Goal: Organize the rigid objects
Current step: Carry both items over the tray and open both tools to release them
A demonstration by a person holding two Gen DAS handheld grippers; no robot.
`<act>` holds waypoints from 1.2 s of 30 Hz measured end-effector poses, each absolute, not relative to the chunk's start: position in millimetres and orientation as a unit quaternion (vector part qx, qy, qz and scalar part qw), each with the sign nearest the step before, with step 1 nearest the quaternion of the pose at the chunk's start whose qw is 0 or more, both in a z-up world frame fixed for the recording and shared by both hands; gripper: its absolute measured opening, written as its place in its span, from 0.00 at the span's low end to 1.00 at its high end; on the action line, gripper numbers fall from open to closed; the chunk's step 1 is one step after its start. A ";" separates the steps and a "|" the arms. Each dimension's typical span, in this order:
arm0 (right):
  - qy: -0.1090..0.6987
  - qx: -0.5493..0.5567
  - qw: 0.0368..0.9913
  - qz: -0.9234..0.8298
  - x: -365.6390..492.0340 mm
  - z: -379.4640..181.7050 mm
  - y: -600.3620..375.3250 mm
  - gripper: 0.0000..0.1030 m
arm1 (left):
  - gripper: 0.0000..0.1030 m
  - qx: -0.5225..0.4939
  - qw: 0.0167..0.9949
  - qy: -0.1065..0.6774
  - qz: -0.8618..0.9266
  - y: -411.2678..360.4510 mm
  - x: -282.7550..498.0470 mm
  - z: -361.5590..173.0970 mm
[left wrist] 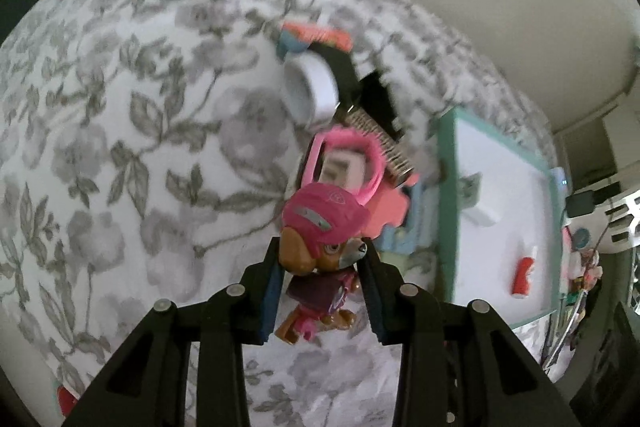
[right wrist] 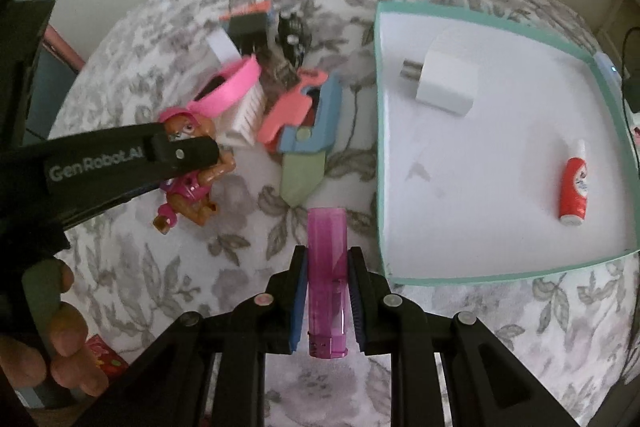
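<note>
My left gripper (left wrist: 323, 259) is shut on a brown toy pup with a pink helmet (left wrist: 320, 227) and holds it over the floral bedspread; it also shows in the right wrist view (right wrist: 188, 179) under the left gripper's arm (right wrist: 182, 147). My right gripper (right wrist: 326, 267) is shut on a translucent purple lighter (right wrist: 326, 267), just left of the teal-rimmed white tray (right wrist: 380, 131). The tray also shows in the left wrist view (left wrist: 448, 187). In it lie a white charger plug (right wrist: 446, 75) and a small red tube (right wrist: 574, 189).
A pile on the bedspread holds a pink brush (right wrist: 240, 95), a pink and blue toy knife (right wrist: 304, 123), a white tape roll (left wrist: 310, 87), a black comb (left wrist: 376, 115) and dark electronic parts (right wrist: 290, 31). Cables and clutter lie right of the tray (left wrist: 584, 227).
</note>
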State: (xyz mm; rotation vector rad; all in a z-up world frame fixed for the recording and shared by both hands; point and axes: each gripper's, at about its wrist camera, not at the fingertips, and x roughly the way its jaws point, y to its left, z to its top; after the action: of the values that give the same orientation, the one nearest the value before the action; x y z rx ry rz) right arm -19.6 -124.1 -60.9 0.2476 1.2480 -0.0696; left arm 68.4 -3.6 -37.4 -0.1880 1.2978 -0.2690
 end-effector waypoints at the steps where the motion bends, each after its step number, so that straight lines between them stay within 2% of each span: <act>1: 0.576 0.118 0.808 -0.034 -21.2 -57.0 -126.7 0.20 | 0.36 -0.085 0.791 0.592 -0.128 -4.8 67.7 -31.2; 11: 0.519 0.146 0.839 -0.078 -37.7 -26.4 -158.1 0.20 | 0.36 -0.088 0.811 0.541 -0.206 -26.4 56.8 2.0; 23: 0.493 0.203 0.823 -0.192 -52.0 -33.7 -231.0 0.21 | 0.36 -0.077 0.782 0.530 -0.320 -90.6 34.6 -2.7; 36: 0.474 0.250 0.811 -0.233 -55.7 -45.8 -271.6 0.21 | 0.37 -0.023 0.781 0.531 -0.328 -141.4 34.2 -28.4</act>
State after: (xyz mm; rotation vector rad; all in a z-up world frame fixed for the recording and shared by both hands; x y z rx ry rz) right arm -55.7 -271.6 -45.8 0.5343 1.0119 -0.4986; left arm 34.2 -141.4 -28.4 -0.0500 1.1470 -0.7087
